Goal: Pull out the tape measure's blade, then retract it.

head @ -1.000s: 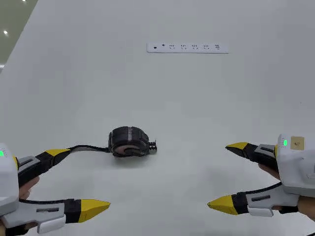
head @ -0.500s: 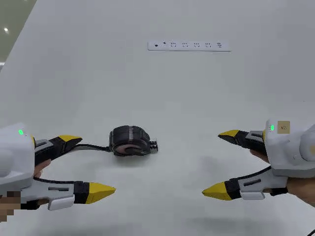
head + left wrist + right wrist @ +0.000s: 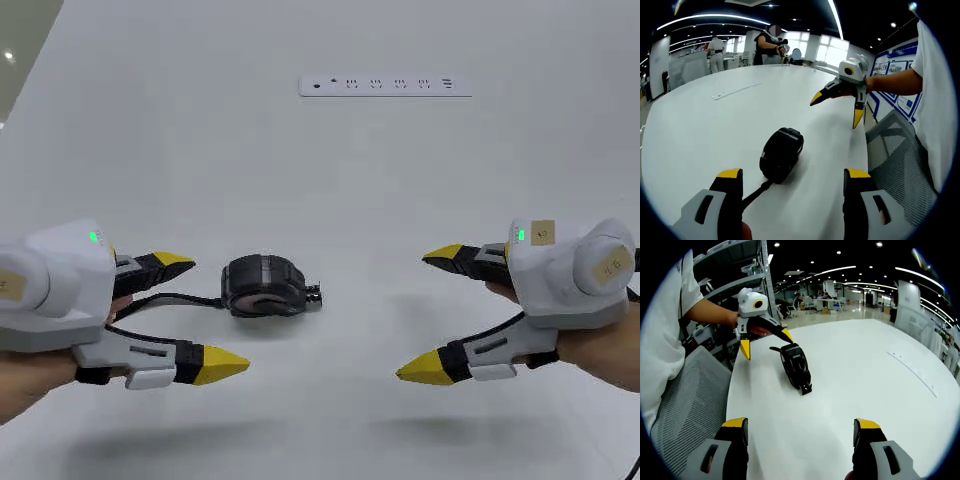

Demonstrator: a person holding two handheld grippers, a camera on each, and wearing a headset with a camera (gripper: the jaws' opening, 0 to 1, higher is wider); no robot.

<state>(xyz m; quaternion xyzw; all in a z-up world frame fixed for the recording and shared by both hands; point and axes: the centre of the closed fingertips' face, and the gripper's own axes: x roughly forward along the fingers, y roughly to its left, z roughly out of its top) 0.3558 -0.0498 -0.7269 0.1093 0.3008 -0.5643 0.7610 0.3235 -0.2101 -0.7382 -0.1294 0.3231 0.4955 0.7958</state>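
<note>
1. Hidden or cut off: in the head view the left hand [image 3: 25,378] is cut by the left and lower edges of the frame, and the right hand [image 3: 600,350] by the right edge. Each is largely covered by its gripper's white body. The black strap [image 3: 185,298] passes behind the upper jaw of the left gripper [image 3: 215,313]. Markings on the case cannot be read.
2. Pose: the left gripper is held at the lower left of the frame with its jaws pointing right and spread wide, nothing between them. The right gripper [image 3: 412,316] is held at the lower right with its jaws pointing left, likewise spread wide and empty.
3. Task object: the tape measure [image 3: 262,287] lies on the white table [image 3: 330,200] left of centre, between the two grippers and nearer the left one, touched by neither. Its hook [image 3: 313,295] sits against the right end of the case, so the blade is in.
4. Change: compared with one second ago, both grippers have been brought inward and higher in the frame. The tape measure is unmoved.
5. Far field: a white power strip [image 3: 385,86] lies flat at upper centre, well apart.
</note>
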